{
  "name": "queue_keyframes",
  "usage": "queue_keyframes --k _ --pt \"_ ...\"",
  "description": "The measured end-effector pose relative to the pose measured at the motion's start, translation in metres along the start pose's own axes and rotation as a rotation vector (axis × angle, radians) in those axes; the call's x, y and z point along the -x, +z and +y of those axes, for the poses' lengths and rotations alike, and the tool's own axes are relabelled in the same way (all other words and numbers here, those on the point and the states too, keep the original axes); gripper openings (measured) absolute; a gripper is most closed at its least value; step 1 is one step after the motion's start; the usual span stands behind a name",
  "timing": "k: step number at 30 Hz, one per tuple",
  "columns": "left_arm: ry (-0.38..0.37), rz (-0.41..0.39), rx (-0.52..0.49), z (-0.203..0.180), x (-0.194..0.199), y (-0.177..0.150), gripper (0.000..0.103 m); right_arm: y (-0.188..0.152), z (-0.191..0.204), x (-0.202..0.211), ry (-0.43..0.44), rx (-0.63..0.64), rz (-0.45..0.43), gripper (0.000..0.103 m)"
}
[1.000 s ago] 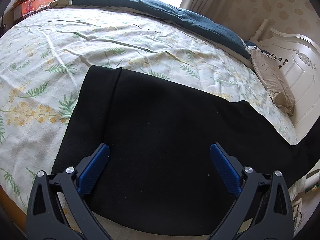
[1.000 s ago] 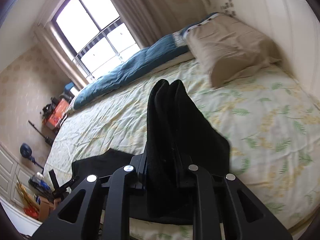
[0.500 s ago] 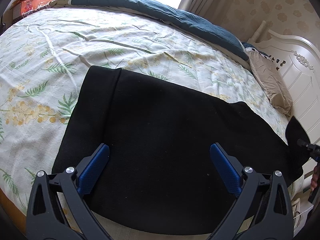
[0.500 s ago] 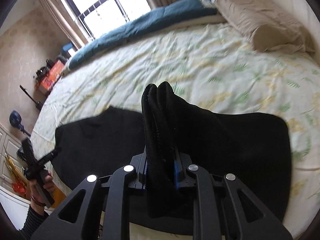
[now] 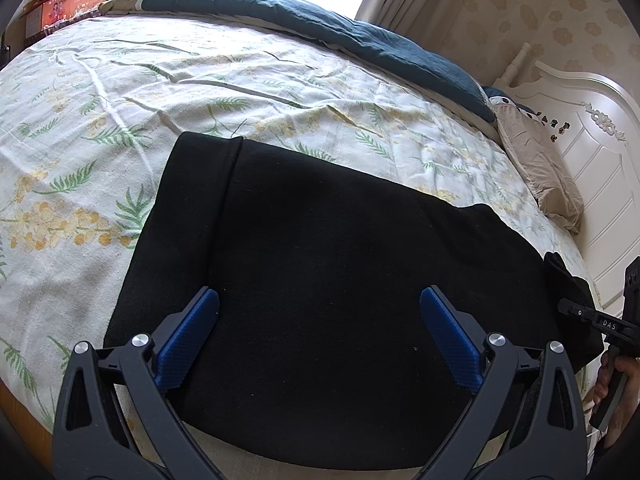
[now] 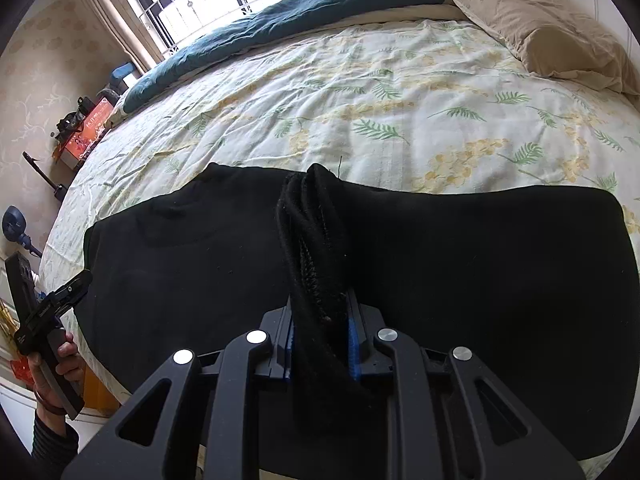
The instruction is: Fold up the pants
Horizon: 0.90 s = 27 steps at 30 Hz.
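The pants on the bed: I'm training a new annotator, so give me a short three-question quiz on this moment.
1. True or false: the right claw is shut on a bunched part of the black pants.
2. Which claw stands open, with nothing between its pads? A) left claw B) right C) both
3. Fill in: the pants lie on a floral ____.

Key: 1 true; 2 A; 3 sheet. The tan pillow lies at the head of the bed, apart from the pants.
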<state>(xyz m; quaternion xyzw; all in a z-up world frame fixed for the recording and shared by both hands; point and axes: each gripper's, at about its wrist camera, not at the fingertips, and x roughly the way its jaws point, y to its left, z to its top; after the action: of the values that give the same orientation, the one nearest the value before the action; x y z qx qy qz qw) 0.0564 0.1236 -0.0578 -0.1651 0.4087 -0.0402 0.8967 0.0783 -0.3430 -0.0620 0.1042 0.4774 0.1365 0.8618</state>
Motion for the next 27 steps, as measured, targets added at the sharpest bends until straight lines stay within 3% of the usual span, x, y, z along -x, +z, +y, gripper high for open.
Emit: queue_keyframes --k 7,14,25,27 --pt "-0.006 0.001 0.004 0.0 0.0 0.0 0.1 -0.002 0.005 -0.002 0.021 -0.012 0.003 0.028" --pt "-0.002 -0.001 -0.003 -0.001 0.001 0.001 0.1 -0.006 0.016 -0.006 0.131 -0.049 0.028 0.034" --pt "-0.001 -0.003 -0.004 -0.001 0.001 0.0 0.1 -0.02 0.04 -0.001 0.157 0.008 0.008 0.05" --pt "0.001 -0.002 -0.007 -0.001 0.001 0.0 0.1 -0.021 0.038 0.011 0.218 0.0 -0.015 0.05"
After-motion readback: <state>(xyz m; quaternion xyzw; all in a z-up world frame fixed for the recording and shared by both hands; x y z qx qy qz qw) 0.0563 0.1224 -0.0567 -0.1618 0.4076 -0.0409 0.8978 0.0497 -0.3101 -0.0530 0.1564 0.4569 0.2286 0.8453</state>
